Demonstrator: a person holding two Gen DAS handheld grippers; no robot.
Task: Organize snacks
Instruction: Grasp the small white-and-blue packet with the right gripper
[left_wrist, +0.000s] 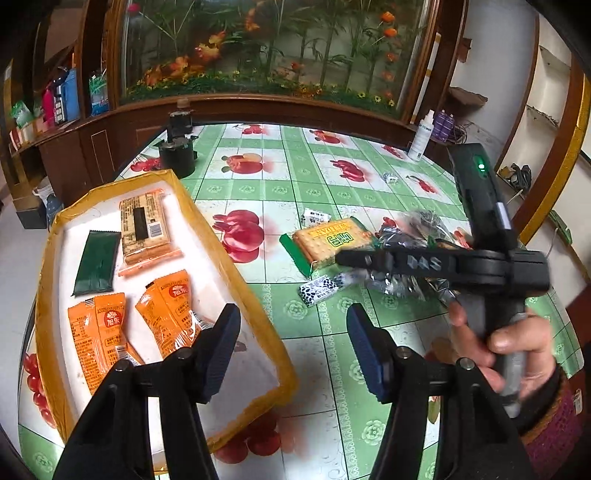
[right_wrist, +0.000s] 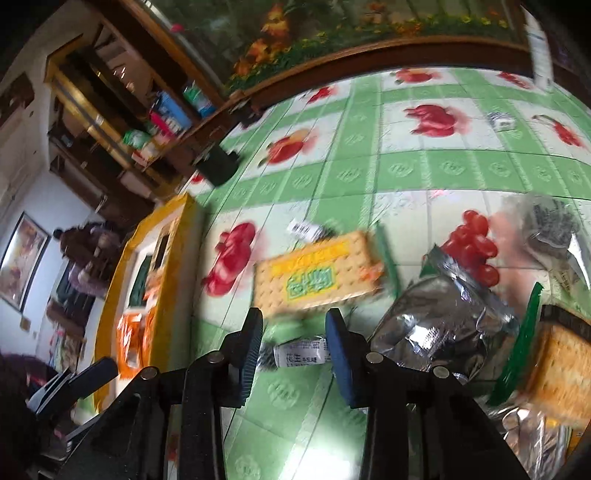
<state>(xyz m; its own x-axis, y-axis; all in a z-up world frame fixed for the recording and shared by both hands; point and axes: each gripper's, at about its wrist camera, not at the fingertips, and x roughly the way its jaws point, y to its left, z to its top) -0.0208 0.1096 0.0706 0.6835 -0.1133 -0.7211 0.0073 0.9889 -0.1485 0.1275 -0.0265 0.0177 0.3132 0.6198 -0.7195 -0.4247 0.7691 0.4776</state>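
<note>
My left gripper (left_wrist: 291, 350) hangs open over the right edge of a yellow-taped white tray (left_wrist: 236, 273), nothing between its pads. The tray holds two orange packets (left_wrist: 99, 339), a dark green packet (left_wrist: 96, 262) and an orange-edged cracker pack (left_wrist: 147, 229). My right gripper (right_wrist: 295, 354) is shut on a small white peanut candy (right_wrist: 301, 352), which stays sharp while the table blurs. From the left wrist view the right gripper (left_wrist: 354, 260) reaches in from the right, held by a hand (left_wrist: 509, 339). A green cracker pack (left_wrist: 332, 240) (right_wrist: 317, 273), loose candies (left_wrist: 317, 291) and silver packets (right_wrist: 436, 325) lie on the tablecloth.
A black pot (left_wrist: 177, 155) stands at the table's far left and a white spray bottle (left_wrist: 419, 142) at the far right. A small die (left_wrist: 389, 178) lies mid-table. Another cracker pack (right_wrist: 561, 373) sits at the right. A person (right_wrist: 88, 247) stands beyond the tray.
</note>
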